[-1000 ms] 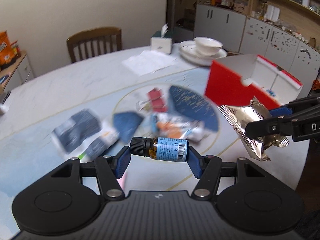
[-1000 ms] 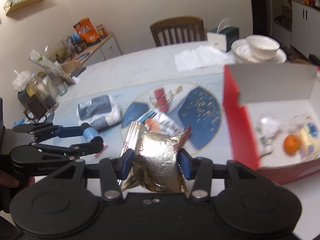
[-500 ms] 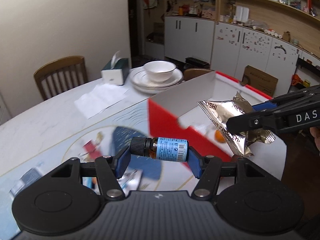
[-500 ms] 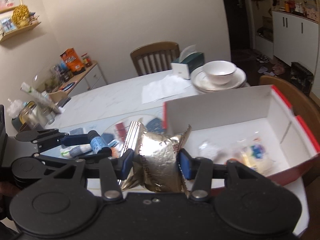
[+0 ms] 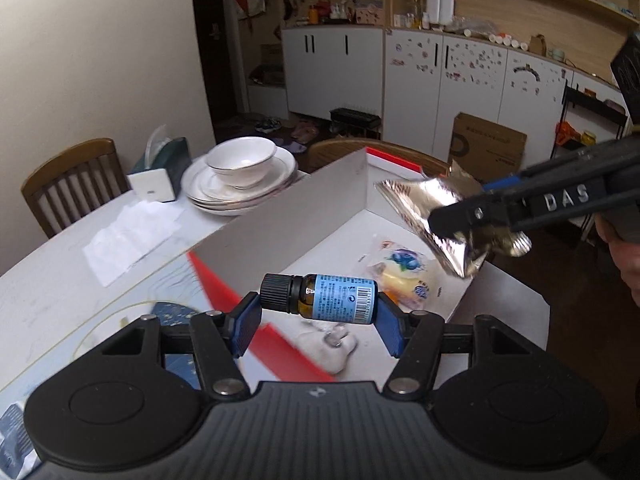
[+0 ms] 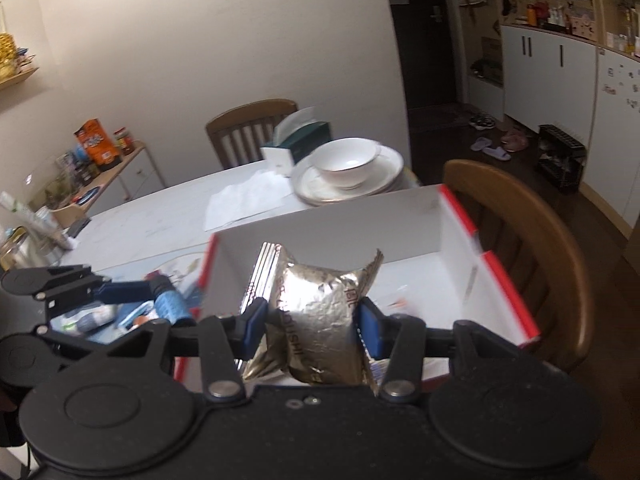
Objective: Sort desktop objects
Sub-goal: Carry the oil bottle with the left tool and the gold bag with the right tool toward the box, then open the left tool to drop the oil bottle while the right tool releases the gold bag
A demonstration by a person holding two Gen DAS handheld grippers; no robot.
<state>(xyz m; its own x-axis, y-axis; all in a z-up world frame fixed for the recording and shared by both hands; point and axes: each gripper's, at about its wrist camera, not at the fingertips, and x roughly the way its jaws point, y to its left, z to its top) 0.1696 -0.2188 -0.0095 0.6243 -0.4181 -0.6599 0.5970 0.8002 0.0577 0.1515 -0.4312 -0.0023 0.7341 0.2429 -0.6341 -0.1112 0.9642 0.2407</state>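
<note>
My left gripper (image 5: 318, 322) is shut on a small amber bottle with a blue label and black cap (image 5: 320, 298), held sideways above the near corner of the red-and-white box (image 5: 280, 220). My right gripper (image 6: 312, 326) is shut on a silver foil snack packet (image 6: 316, 312) and holds it over the same box (image 6: 336, 224). In the left wrist view the packet (image 5: 436, 208) hangs over the box's right side. Inside the box lie a blueberry snack pack (image 5: 404, 276) and a white crumpled item (image 5: 332, 344).
Stacked white plates with a bowl (image 5: 242, 172) and a tissue box (image 5: 160, 172) stand behind the box. A paper napkin (image 5: 128, 236) lies on the table. Wooden chairs (image 6: 520, 248) stand at the table's edges. Several packets (image 6: 104, 316) lie left of the box.
Both grippers have carried their loads from the pile in the table's middle to the right, over the red-and-white box. Both stay shut.
</note>
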